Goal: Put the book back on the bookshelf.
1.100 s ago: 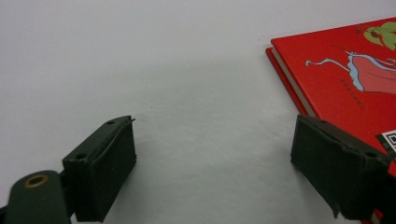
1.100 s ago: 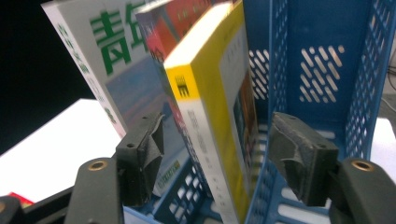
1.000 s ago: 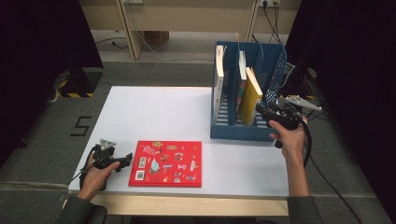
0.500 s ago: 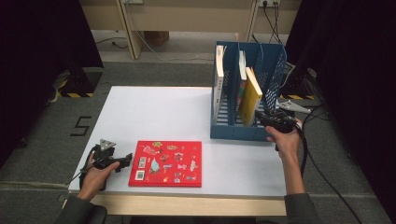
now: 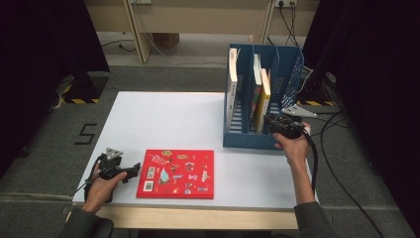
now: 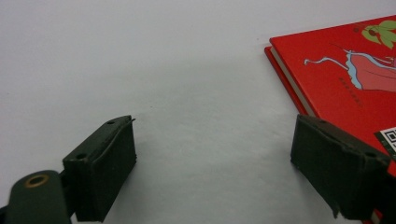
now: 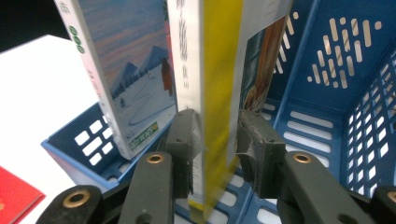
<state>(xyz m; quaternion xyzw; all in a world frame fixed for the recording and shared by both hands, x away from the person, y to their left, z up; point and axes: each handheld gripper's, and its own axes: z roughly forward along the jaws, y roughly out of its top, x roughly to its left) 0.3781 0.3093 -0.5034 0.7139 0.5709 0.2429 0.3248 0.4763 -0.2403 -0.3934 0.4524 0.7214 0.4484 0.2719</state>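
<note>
While the right hand-held gripper (image 7: 214, 140) has just been drawing its jaws in, the yellow-spined book (image 7: 217, 93) stands between them, and the pads look pressed against both of its covers near the lower front corner. That book stands upright in the blue file rack (image 5: 247, 140), in the same slot as a second book (image 5: 255, 94), with a white-spined book (image 5: 232, 89) one slot over towards the tabletop's middle.

The grip sits low and near one edge, so I judge that a lift could let the book swing or slip out of the pads. Its neighbour could also be dragged along or tip over, and a sideways pull might shift the light rack.

The left hand-held gripper (image 6: 215, 163) rests on the white tabletop (image 5: 163, 119) with its jaws wide apart and nothing between them, only bare surface. Just beside its right jaw lies the red picture book (image 5: 176, 173), flat and face up near the front edge, well apart from the rack.
</note>
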